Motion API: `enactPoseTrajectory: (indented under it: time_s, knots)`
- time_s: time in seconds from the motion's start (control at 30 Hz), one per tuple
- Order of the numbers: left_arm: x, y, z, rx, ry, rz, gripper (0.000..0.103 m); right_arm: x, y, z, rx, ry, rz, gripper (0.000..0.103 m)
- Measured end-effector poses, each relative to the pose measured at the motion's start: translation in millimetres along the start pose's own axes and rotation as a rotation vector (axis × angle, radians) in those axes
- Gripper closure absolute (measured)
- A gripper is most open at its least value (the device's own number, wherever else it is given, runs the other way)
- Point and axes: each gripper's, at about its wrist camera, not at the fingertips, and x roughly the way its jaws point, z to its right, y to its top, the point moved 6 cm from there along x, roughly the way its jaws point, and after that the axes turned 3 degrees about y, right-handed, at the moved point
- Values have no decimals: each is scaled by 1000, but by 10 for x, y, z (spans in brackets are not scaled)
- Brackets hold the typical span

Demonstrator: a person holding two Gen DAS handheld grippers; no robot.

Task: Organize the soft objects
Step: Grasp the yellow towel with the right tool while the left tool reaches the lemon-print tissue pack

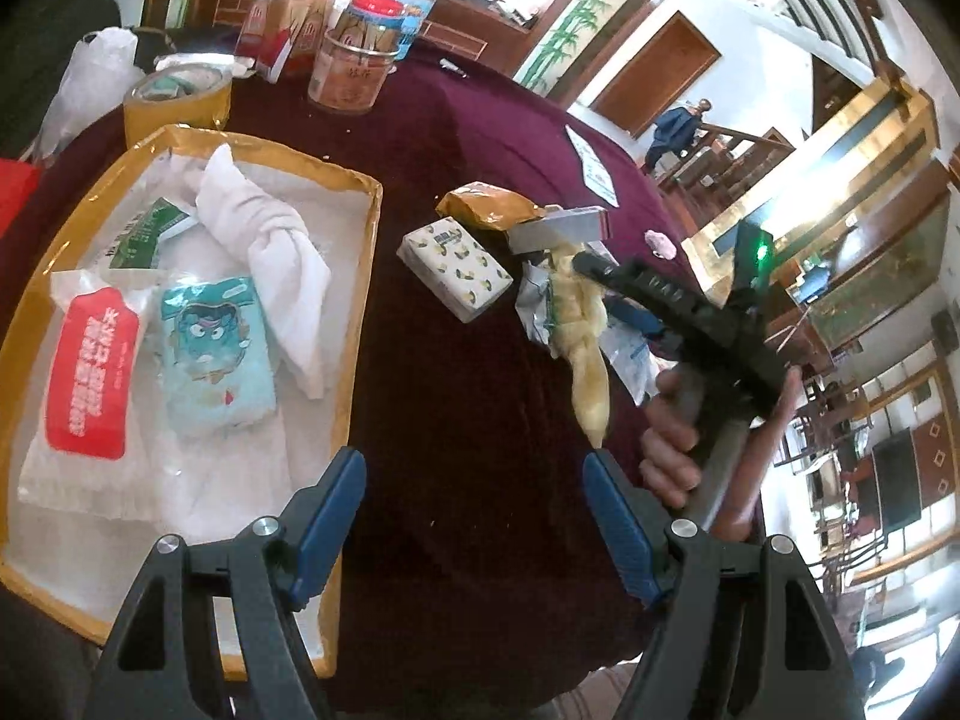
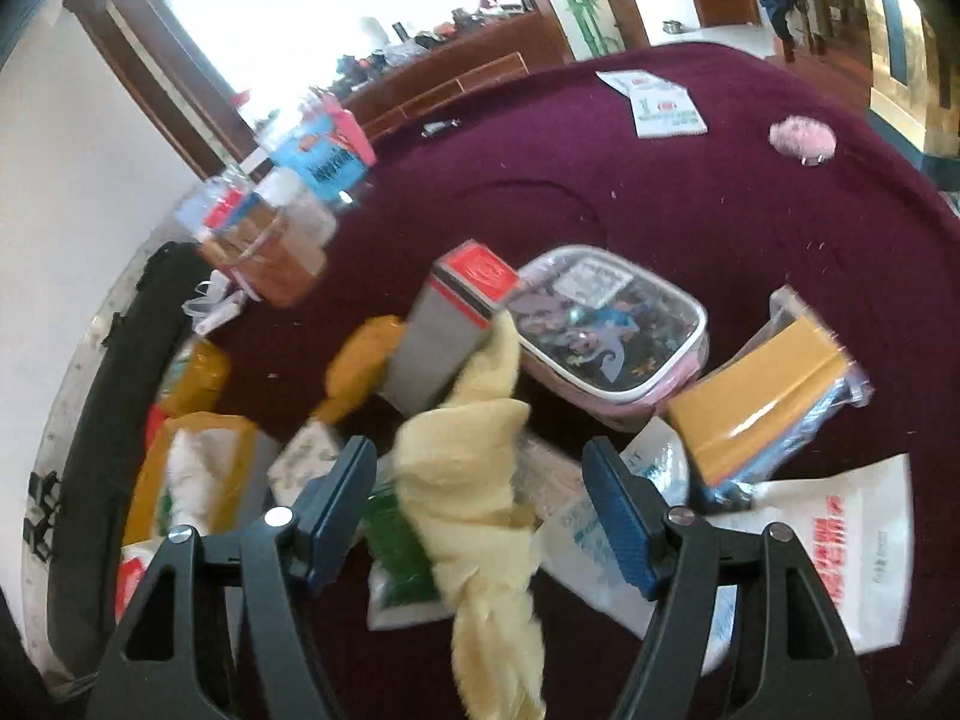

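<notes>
Right wrist view: right gripper (image 2: 480,510) spread wide, yellow twisted cloth (image 2: 480,504) at lower centre between the blue pads, untouched by either. Left wrist view: left gripper (image 1: 474,516) agape, empty, over maroon tablecloth (image 1: 456,396).

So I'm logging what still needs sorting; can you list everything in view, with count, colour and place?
tray: one, yellow rim, white lining, table's left
white towel: one, knotted, in tray
red pouch: one, in tray
teal pack: one, in tray
green packet: one, in tray
patterned pack: one, white, beside tray
yellow towel: one, knotted, between the right gripper's fingers, not pressed
grey box: one, red end, behind towel
clear case: one, pink trim
tape roll: one, yellow, behind tray
pink puff: one, far edge
tablecloth: maroon
left gripper: open, nothing between its fingers
right gripper: open
hand: on right gripper's handle
</notes>
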Motion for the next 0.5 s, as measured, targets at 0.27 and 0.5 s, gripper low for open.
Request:
enactPoseTrajectory:
  time_s: [0.27,0.5]
  knots:
    - [388,429,182,-12,38,-52,25,-12,-31,-53,-12,57,-18,67]
    - [1058,875,242,-72,132,-169,25,-217,-6,2,50,169,45,68]
